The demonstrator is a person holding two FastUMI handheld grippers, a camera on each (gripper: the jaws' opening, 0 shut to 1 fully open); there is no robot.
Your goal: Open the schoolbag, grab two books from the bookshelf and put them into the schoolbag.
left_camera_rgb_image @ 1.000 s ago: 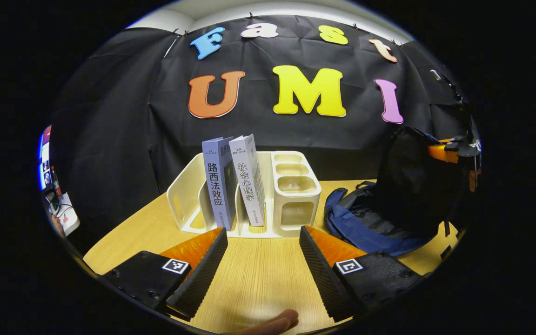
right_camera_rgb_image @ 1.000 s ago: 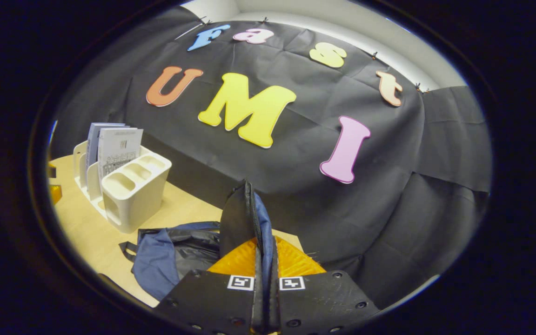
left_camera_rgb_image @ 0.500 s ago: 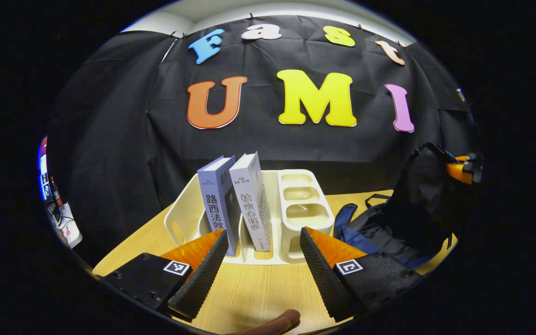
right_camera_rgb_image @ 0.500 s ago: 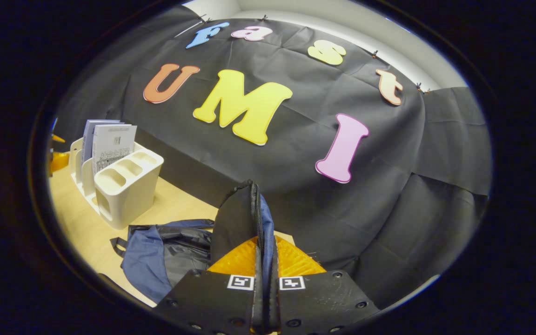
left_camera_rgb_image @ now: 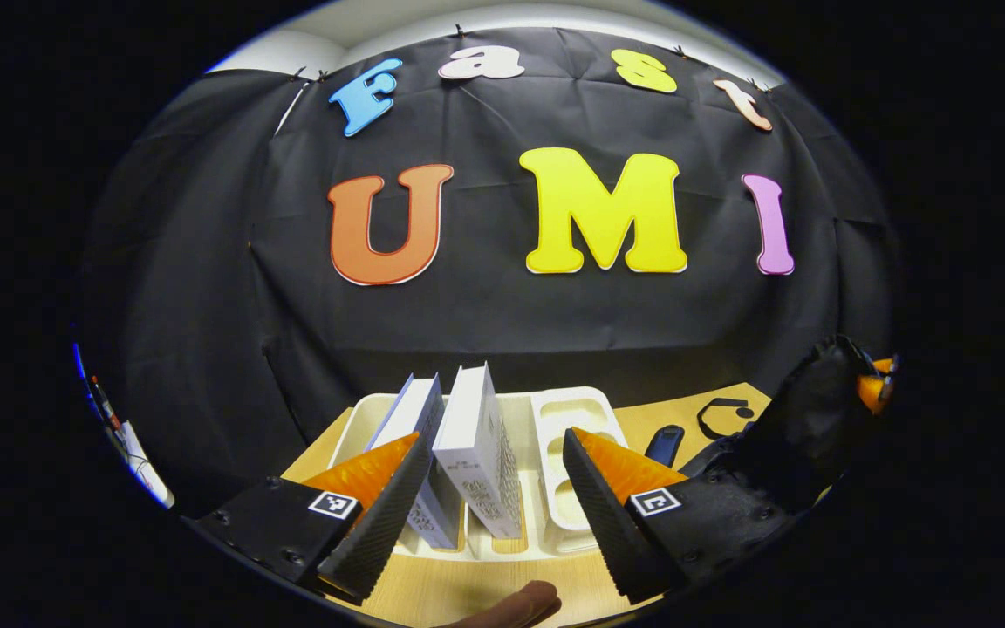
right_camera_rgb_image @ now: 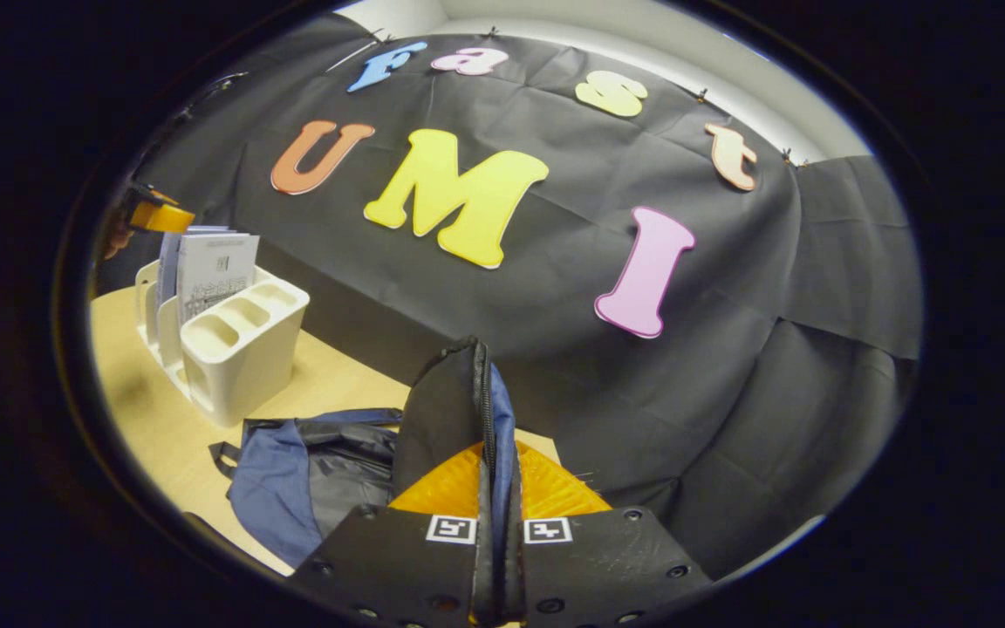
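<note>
I've got the left gripper (left_camera_rgb_image: 494,488) spread wide over the white bookshelf (left_camera_rgb_image: 555,410), fingers open, nothing held. Two books stand in the rack's slots, leaning a bit: the left book (left_camera_rgb_image: 415,436) w/ a pale blue-grey cover, the right book (left_camera_rgb_image: 476,445) white w/ dark print on its spine. Left finger sits in front of the left book; can't tell if it's touching. Both books fall between my fingers. A fingertip (left_camera_rgb_image: 511,606) of the person shows at the bottom edge.

My right gripper (right_camera_rgb_image: 498,532) is clamped tight on the schoolbag's flap (right_camera_rgb_image: 450,410), black fabric w/ a zip along the edge, held upright. Rest of the schoolbag (right_camera_rgb_image: 293,471), navy and black, slumps on the wooden table (right_camera_rgb_image: 136,410) just right of the bookshelf.
</note>
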